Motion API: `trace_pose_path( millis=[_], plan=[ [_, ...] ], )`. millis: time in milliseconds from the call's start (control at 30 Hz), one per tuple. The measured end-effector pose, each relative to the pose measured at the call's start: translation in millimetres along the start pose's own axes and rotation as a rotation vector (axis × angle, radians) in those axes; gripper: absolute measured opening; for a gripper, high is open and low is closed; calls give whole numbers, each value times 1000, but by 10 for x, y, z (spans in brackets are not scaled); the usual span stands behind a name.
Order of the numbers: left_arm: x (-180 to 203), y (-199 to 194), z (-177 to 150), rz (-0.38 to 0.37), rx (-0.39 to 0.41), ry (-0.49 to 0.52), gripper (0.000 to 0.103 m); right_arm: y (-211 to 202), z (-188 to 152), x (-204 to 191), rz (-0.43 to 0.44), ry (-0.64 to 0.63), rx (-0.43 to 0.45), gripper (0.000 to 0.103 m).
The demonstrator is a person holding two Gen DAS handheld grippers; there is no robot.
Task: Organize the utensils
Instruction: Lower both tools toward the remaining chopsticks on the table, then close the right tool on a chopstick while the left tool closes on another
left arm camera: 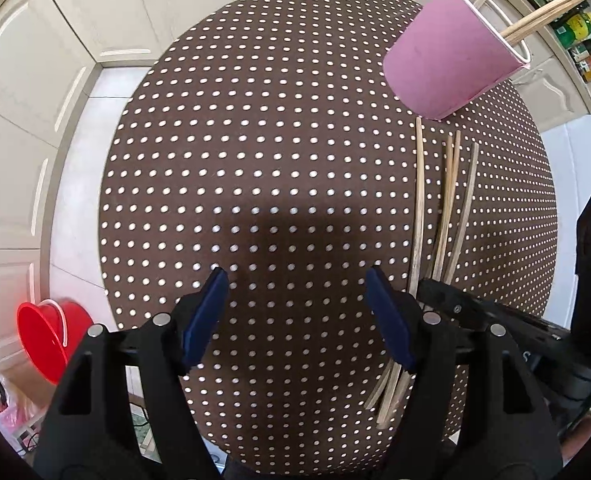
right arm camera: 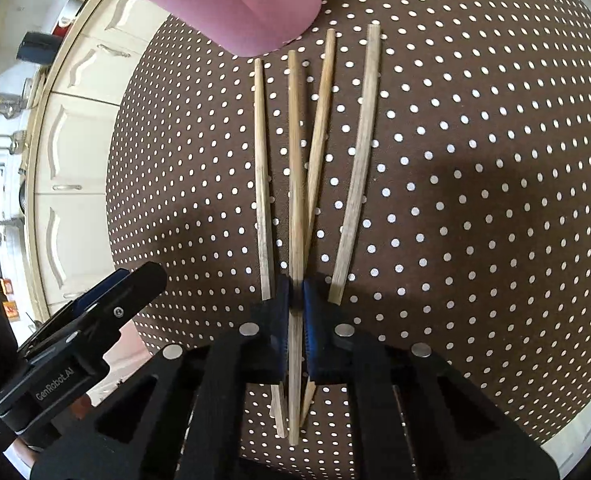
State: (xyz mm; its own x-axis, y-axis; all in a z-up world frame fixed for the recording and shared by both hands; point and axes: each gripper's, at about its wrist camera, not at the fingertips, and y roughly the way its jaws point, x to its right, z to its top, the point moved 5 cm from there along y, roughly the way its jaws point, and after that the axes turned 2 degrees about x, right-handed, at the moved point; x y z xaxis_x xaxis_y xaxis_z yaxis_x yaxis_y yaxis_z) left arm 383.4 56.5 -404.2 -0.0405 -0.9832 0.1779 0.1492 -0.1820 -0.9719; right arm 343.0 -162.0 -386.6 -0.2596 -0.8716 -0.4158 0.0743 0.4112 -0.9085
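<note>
Polka-dot tablecloth (right arm camera: 475, 160) under both my tools. Right gripper (right arm camera: 295, 300) clenched on one chopstick (right arm camera: 295, 160) of four ahead, bound for pink cup (right arm camera: 231, 0) beyond. Left gripper (left arm camera: 295, 304) spread wide, empty, waiting.

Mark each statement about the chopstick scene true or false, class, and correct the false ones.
1. The right hand-held gripper is closed on a chopstick. True.
2. The left hand-held gripper holds a chopstick. False: it is open and holds nothing.
3. The pink cup already has chopsticks in it. True.
4. The tablecloth is striped. False: it is brown with white dots.
5. Four chopsticks lie on the table. True.
</note>
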Motion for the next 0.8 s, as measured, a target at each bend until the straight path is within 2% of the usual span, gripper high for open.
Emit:
trace_pose_path(
  millis=[300, 467, 600, 800],
  plan=[
    [316, 131, 104, -46, -22, 50, 70, -351, 68, 197, 22, 59, 77, 5],
    [524, 221, 159, -60, -40, 82, 70, -604, 170, 402, -6, 92, 150, 6],
    [708, 331, 211, -58, -58, 105, 70, -705, 160, 524, -24, 119, 174, 6],
    [910, 478, 328, 16, -42, 123, 70, -817, 67, 696, -36, 122, 199, 6]
  ],
)
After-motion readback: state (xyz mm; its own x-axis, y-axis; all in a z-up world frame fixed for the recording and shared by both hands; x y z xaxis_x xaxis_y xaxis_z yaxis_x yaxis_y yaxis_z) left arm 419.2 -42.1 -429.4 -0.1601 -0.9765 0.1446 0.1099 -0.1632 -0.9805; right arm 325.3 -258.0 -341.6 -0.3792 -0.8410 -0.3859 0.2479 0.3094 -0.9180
